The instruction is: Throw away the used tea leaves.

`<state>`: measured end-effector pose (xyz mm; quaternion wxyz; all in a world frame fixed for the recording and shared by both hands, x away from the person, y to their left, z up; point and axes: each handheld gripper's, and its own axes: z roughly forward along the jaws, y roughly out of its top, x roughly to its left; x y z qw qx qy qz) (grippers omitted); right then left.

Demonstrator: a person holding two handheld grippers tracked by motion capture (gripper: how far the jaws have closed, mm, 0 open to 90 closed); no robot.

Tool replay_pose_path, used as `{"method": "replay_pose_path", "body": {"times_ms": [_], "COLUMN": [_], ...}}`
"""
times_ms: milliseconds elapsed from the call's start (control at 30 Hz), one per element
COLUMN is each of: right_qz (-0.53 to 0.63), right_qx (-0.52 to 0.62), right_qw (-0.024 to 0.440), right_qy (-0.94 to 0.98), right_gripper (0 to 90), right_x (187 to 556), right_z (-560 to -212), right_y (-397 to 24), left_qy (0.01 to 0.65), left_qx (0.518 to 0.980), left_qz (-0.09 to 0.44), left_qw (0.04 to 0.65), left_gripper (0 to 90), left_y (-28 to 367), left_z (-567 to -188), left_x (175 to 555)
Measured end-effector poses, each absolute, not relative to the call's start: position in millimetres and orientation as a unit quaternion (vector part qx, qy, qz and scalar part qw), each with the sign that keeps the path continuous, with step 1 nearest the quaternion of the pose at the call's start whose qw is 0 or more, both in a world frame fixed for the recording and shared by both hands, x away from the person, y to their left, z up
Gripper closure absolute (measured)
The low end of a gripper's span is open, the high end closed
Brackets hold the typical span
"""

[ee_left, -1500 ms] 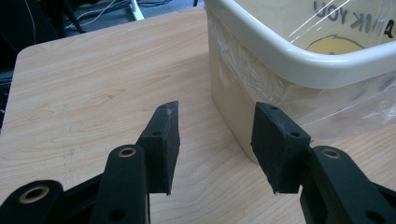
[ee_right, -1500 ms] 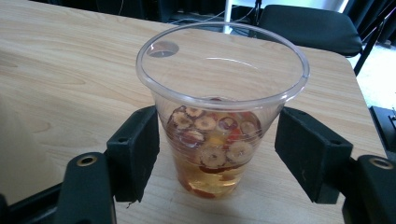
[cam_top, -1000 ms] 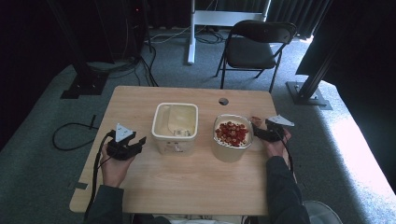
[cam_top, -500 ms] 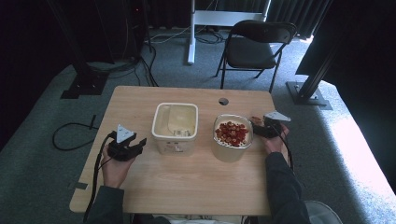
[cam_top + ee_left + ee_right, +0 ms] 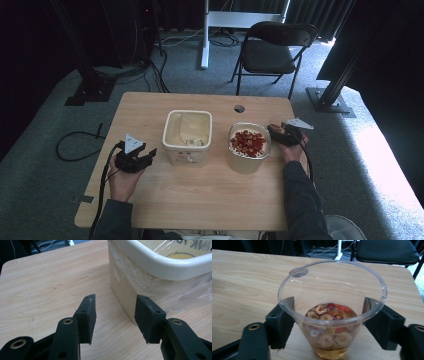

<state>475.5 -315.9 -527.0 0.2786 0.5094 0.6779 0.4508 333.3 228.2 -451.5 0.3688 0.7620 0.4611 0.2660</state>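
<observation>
My right gripper has a clear plastic cup between its jaws. The cup holds amber liquid with red and pale dried fruit slices. The jaws have just been closing, and both pads now lie against the cup's sides. In the high view, the right gripper sits just right of a round container full of red slices. My left gripper rests on the table, left of a cream square tub. In the left gripper view, the left gripper is open with nothing between its jaws, beside the tub's plastic-lined corner.
The wooden table has a cable hole near its far edge. A black folding chair stands behind the table, and cables lie on the grey carpet at the left.
The right gripper has shifted slightly left toward the round container. The left gripper and both containers have stayed put.
</observation>
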Motion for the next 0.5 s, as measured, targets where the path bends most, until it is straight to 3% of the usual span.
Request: {"method": "replay_pose_path", "body": {"times_ms": [500], "right_qz": [0.437], "right_qx": [0.507], "right_qw": [0.289], "right_qy": [0.684], "right_gripper": [35.3], "right_x": [468.3], "right_z": [-523.3], "right_y": [-314.0], "left_qy": [0.464], "left_qx": [0.762], "left_qz": [0.261], "left_qw": [0.370], "left_gripper": [52.6], "left_y": [226.9], "left_z": [-458.6], "left_x": [332.1]}}
